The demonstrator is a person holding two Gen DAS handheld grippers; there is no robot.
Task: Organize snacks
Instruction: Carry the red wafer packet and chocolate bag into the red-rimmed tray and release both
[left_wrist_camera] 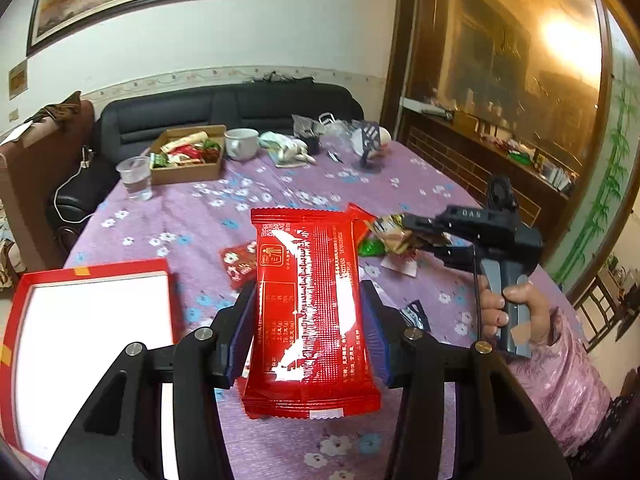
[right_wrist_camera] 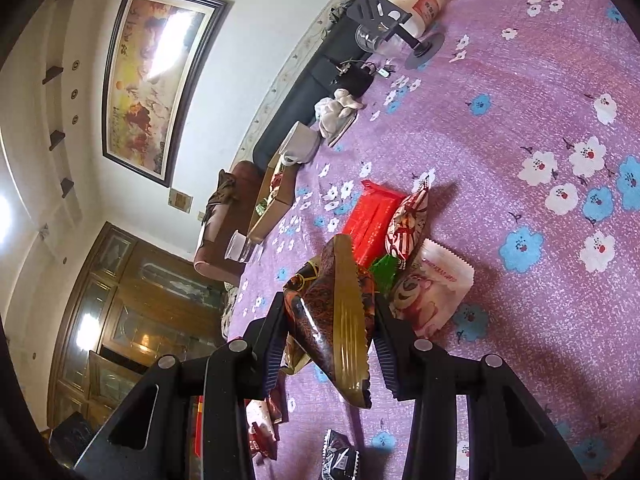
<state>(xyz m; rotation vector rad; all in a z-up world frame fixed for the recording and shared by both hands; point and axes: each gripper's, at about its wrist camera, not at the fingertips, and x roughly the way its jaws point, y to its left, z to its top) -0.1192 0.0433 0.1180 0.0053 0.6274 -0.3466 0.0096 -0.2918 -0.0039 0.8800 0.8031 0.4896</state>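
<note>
Red packet (left_wrist_camera: pixel 310 316) in left tongs (left_wrist_camera: pixel 310 330) (aloft)

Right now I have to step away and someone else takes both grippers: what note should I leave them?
Left gripper: jaws shut on a red snack packet, held above the table beside the red box, whose white inside looks bare.
Right gripper: jaws shut on a brown-and-gold packet, low over the loose snack pile.
Done: a cardboard box at the far end already holds snacks.
Left: place both held packets, then clear the pile and the stray packets on the purple tablecloth.
</note>
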